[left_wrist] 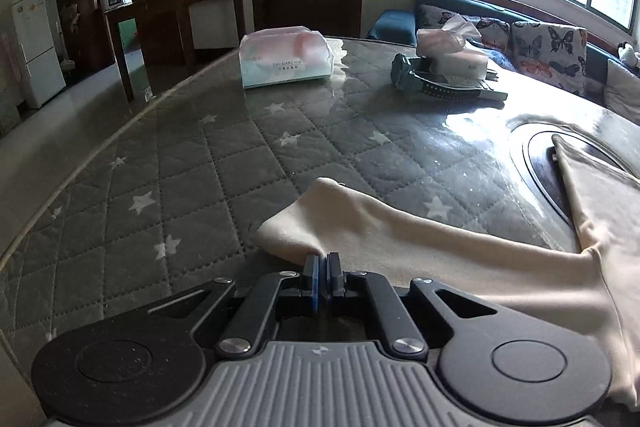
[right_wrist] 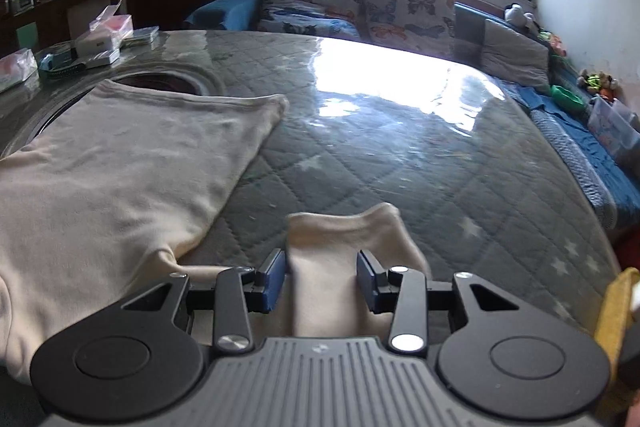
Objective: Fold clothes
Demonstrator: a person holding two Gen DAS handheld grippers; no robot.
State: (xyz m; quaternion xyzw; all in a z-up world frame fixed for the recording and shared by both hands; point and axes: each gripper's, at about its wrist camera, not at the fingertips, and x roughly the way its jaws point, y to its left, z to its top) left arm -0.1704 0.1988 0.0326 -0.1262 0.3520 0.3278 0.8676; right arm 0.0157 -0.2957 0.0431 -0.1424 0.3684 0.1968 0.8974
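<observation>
In the left wrist view, the cream shirt (left_wrist: 460, 247) is lying spread on the quilted counter (left_wrist: 180, 167), one sleeve stretched out flat, probably ready for folding inward. The left gripper (left_wrist: 322, 261) fingers are clenching that sleeve's edge.

In the right wrist view, the right gripper (right_wrist: 321, 277) fingers are standing apart around the other sleeve (right_wrist: 340, 247), the left pad touching it, not gripping.

tissue pack (left_wrist: 285, 59) label reads roughly "zhu xiang yun"; smaller print illegible
</observation>
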